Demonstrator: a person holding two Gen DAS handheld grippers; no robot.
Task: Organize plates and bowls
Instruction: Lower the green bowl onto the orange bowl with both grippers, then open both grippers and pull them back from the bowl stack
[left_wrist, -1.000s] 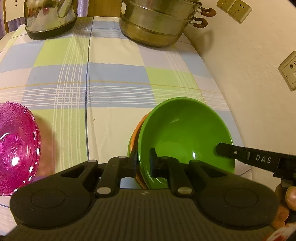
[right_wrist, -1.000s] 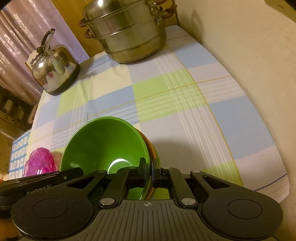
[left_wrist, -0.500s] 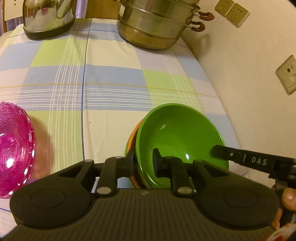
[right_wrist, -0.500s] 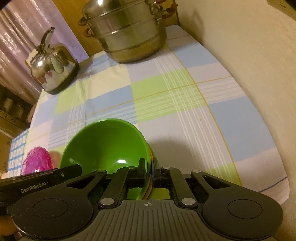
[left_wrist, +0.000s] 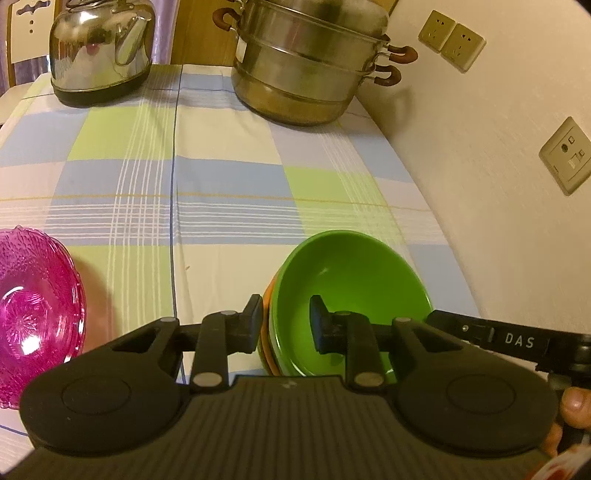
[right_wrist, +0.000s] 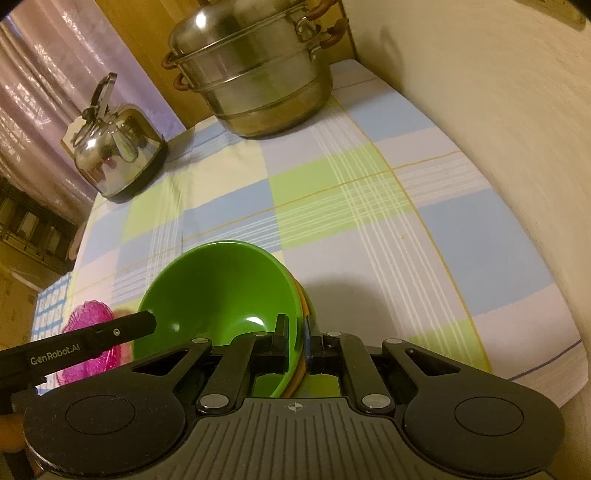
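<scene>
We see a table covered by a checked tablecloth (left_wrist: 221, 177) in pale blue, green and cream, pushed against a cream wall (left_wrist: 480, 184) with power sockets (left_wrist: 451, 35). At the far end stands a large steel steamer pot (left_wrist: 306, 62) with brown handles, and to its left a shiny steel kettle (left_wrist: 101, 48).

Near us, toward the wall side of the table, sits a stack of bowls: a green bowl (left_wrist: 351, 288) nested on top of an orange one whose rim (left_wrist: 269, 295) peeks out on the left. Whether the stack rests on the cloth or is held just above it, we cannot tell. A pink glass dish (left_wrist: 37, 310) lies well apart from it, at the left edge of the left wrist view.

Our left gripper (left_wrist: 284, 325) straddles the near-left rim of the stack, one finger outside the orange rim and one inside the green bowl; its fingers stand apart, and we cannot tell if they press the rim. Our right gripper (right_wrist: 297, 345) is clenched on the stack's right rim, one finger inside the green bowl (right_wrist: 221, 295) and one outside, with almost no gap left.
</scene>
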